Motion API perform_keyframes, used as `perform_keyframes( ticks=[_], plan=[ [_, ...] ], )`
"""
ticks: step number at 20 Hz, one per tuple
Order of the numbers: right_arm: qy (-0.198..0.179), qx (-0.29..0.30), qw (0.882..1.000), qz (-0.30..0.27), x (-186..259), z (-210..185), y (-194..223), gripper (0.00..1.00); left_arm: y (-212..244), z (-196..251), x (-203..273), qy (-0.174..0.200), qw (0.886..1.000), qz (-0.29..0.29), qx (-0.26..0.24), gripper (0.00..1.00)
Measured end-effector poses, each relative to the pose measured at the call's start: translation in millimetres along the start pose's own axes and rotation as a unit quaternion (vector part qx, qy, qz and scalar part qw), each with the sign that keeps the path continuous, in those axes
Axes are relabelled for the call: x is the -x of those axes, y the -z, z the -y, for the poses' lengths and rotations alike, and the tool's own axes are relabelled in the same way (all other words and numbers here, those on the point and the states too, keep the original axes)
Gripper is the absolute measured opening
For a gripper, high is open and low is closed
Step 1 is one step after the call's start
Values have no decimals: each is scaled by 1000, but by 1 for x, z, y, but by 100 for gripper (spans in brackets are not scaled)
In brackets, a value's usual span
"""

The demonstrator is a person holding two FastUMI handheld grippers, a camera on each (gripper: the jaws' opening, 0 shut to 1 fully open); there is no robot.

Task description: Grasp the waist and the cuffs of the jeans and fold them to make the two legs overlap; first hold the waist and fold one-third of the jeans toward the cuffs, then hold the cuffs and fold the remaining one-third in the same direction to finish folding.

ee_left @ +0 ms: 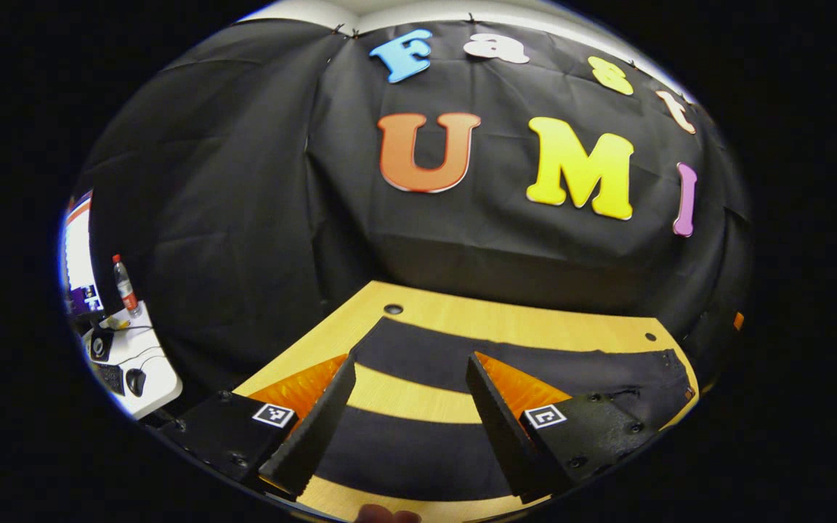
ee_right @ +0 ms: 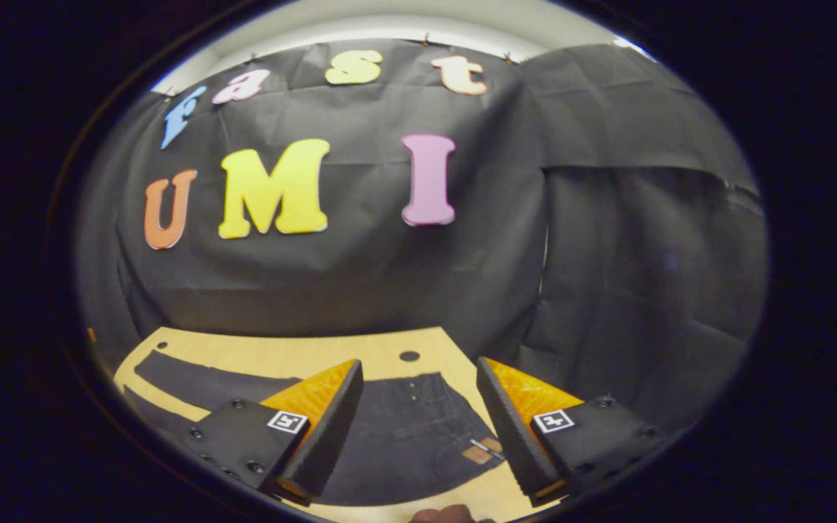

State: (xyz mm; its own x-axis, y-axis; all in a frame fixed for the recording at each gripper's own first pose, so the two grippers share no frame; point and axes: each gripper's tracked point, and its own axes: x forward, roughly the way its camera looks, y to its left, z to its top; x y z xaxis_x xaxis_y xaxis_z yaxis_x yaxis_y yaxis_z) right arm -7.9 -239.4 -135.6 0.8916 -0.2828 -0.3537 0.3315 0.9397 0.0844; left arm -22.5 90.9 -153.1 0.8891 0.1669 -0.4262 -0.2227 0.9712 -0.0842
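We see the dark jeans (ee_right: 418, 428) lying flat on the wooden table (ee_left: 462, 319), the two legs (ee_left: 418, 363) spread apart with bare wood between them, the waist (ee_right: 455, 418) at the right gripper's end. Denim is heavy, limp and not slippery, so we would judge a firm pinch at the waistband edge and at a cuff best. The left gripper (ee_left: 411, 407) hangs above the legs, fingers spread, holding nothing; the right gripper (ee_right: 418, 421) hangs above the waist, likewise spread. Black cloth walls the booth; a side desk (ee_left: 128, 363) carries a bottle (ee_left: 125, 285).
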Motion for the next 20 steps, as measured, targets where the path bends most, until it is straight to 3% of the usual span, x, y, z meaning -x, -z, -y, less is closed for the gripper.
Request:
perform_keyframes(
  ticks=[5, 6, 10, 11, 12, 16, 19, 20],
  plan=[
    [29, -65, 993, -99, -8, 50, 73, 99, 66, -33, 15, -27, 994, -90, 62, 99],
    [31, -80, 989, -118, -8, 56, 87, 95, 82, -37, 17, -32, 990, -112, 79, 99],
    [21, -129, 969, -208, -2, 58, 142, 95, 142, -47, 22, -43, 967, -193, 161, 99],
    [20, -142, 964, -224, -2, 57, 151, 99, 150, -49, 23, -47, 958, -208, 194, 99],
    [22, -160, 957, -241, -3, 56, 162, 94, 157, -49, 23, -50, 946, -219, 233, 99],
    [32, -220, 933, -282, -5, 55, 189, 99, 169, -53, 20, -79, 898, -233, 364, 99],
    [31, -268, 915, -301, -14, 52, 201, 99, 162, -63, 16, -97, 855, -235, 452, 99],
    [28, -285, 907, -308, -15, 50, 204, 94, 163, -64, 14, -103, 841, -236, 477, 99]
  ],
)
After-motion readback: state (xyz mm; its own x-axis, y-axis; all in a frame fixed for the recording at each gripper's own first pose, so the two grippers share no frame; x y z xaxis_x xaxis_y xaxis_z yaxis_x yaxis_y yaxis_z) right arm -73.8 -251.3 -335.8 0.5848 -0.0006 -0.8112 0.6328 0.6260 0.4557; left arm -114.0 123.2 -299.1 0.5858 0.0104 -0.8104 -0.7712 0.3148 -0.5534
